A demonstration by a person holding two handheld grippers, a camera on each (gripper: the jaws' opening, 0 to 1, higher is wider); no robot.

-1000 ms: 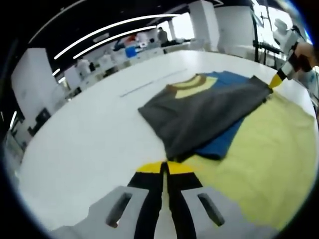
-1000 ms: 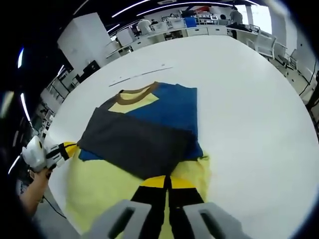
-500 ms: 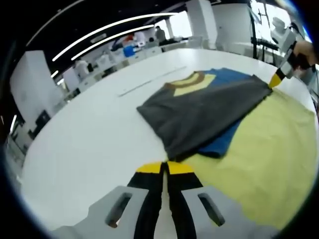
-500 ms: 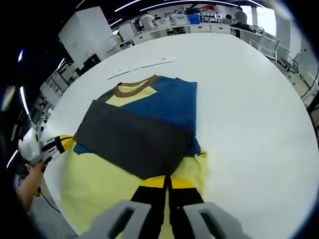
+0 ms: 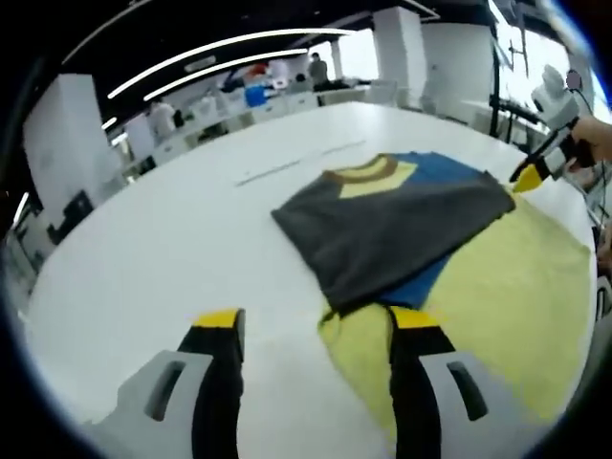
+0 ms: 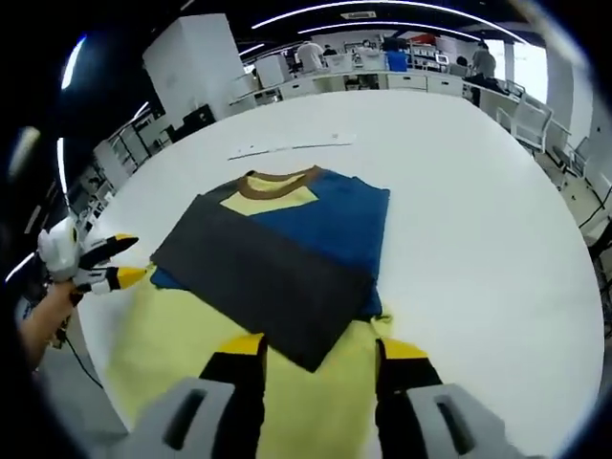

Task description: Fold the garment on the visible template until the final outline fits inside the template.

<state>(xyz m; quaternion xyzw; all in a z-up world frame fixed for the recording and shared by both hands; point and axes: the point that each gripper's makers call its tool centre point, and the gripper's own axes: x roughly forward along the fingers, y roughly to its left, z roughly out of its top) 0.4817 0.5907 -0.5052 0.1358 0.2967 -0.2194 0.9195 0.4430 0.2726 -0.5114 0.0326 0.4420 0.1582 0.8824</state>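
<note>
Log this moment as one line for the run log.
left gripper: open | right gripper: open | blue, yellow and dark grey folded shirt: lying released on white table

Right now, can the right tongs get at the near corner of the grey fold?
Probably yes. The right tongs stand open with the grey fold and its near corner just ahead between them, lying on the yellow fabric, nothing across the way.

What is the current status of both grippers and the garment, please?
Left gripper open, right gripper open, both over the yellow template. Folded garment lies flat, free of both. Nothing in the way.
</note>
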